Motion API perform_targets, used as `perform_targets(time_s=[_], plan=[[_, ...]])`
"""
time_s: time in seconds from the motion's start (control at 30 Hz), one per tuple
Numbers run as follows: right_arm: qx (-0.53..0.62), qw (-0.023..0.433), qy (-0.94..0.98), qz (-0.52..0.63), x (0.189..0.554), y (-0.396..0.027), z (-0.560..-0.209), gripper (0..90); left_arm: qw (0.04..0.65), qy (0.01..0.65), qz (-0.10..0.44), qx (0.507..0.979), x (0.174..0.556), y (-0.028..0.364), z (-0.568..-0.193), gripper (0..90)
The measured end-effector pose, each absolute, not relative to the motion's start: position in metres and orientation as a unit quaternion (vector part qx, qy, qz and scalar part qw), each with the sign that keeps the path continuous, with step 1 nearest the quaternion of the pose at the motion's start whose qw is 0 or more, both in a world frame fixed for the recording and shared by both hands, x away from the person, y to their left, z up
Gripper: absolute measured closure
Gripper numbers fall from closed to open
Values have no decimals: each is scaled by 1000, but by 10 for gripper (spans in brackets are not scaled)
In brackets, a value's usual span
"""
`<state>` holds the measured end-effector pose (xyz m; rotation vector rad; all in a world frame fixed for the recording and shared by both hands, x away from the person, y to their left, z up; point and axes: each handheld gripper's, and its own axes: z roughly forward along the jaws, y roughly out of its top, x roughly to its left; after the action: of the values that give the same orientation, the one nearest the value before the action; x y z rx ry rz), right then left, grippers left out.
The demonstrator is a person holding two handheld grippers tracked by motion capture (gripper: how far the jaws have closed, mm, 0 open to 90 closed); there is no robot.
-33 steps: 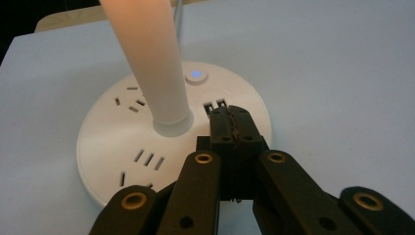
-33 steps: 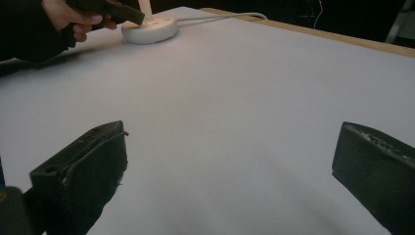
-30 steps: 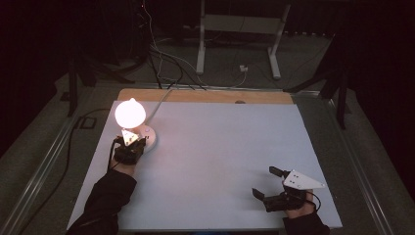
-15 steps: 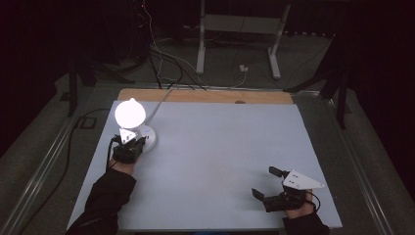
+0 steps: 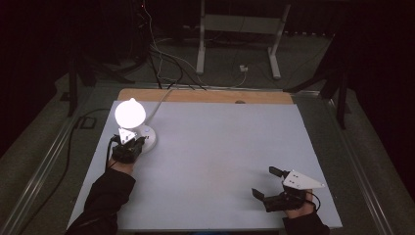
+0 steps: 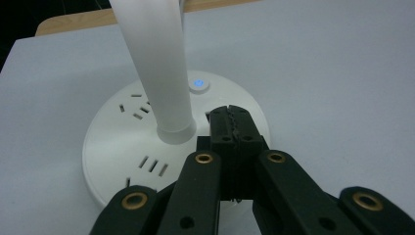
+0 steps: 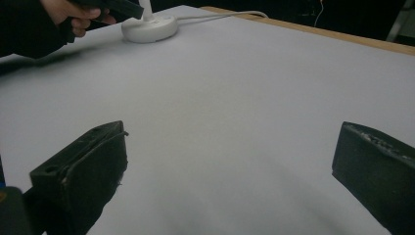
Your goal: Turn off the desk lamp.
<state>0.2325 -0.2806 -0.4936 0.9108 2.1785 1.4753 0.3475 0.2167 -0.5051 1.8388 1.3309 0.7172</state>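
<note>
High view: lamp (image 5: 130, 115) stands upright, stem vertical, lit. Left gripper (image 6: 234, 128), jaws pressed together, rests on its base (image 6: 117, 147); right gripper (image 5: 268, 182) lies spread wide.

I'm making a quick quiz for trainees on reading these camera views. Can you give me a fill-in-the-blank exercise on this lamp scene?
1. The round white lamp head is switched ____.
2. The left tongs are ____ above the white round lamp base.
3. The right tongs rest with their jaws ____, holding nothing.
4. The small button on the base glows ____.

Missing words: on; shut; open; blue
</note>
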Motion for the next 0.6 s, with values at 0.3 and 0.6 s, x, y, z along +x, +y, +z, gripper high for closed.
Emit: perform_targets(time_s=[0.3,0.6], plan=[[323,178,770,521,233,-280,-494,0,362,518,275,725,348,215,-509,900],[324,179,769,521,233,-281,-494,0,351,496,281,742,347,207,-512,900]])
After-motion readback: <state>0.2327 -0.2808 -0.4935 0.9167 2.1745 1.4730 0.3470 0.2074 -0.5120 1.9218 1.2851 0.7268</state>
